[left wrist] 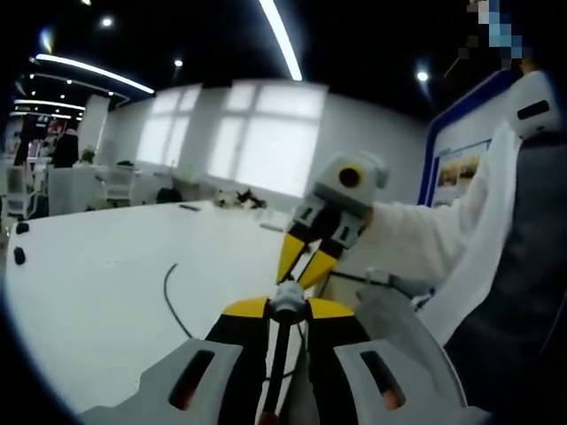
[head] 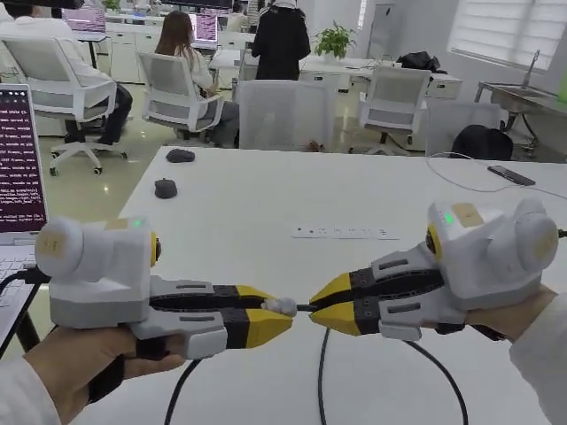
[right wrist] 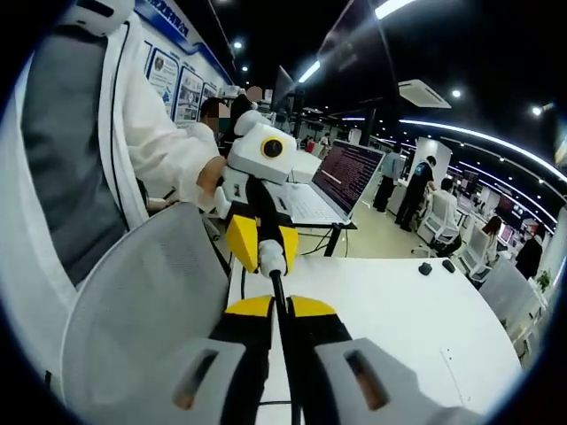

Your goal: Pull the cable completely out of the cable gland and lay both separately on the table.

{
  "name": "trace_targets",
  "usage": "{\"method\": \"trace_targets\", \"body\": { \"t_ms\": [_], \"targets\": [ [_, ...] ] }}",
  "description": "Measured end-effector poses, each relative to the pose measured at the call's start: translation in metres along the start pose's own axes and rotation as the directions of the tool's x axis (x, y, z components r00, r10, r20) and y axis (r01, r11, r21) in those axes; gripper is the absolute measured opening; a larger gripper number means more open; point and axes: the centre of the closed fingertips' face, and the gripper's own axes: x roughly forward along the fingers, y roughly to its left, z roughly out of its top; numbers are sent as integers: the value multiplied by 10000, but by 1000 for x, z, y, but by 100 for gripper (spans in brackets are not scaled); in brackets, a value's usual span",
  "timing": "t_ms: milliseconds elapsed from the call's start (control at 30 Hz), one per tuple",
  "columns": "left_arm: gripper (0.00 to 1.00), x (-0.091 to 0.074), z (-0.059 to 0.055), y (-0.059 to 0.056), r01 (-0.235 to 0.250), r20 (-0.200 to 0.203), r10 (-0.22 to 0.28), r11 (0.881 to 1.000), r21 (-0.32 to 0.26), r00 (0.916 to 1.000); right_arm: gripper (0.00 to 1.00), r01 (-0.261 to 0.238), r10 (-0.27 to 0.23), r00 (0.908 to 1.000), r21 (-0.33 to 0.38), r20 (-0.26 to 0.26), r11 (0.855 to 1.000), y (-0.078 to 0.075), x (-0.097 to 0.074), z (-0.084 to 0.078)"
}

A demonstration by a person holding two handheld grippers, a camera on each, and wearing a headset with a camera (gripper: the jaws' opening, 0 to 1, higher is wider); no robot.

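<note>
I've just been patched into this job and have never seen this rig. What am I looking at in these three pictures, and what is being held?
There is no robot here: a person holds a hand-held gripper in each hand. The head view comes from a headset camera looking down at both. The two round views come from cameras riding on the grippers, each looking along its own jaws.

The left hand-held gripper is shut on the small white cable gland. The right hand-held gripper is shut on the black cable where it leaves the gland. They meet tip to tip above the white table, and the cable does not look pulled out yet.

A dark computer mouse and a phone lie on the table.
</note>
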Motion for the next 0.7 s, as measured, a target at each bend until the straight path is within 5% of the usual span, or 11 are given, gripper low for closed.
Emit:
{"method": "trace_targets", "body": {
  "t_ms": [300,467,700],
  "targets": [
    [16,1,4,5,-485,-44,484,9986,-218,9988,3,-453,447,9986,191,297,9988,-4,-7,-5],
    [16,-7,7,12,-772,291,794,9944,-720,9964,3,-288,278,9993,410,248,9987,-11,-17,-18],
    [16,-13,11,15,-1074,398,1103,9919,-674,9931,3,159,-167,9998,987,69,9950,-21,-35,-40]
  ]
}}
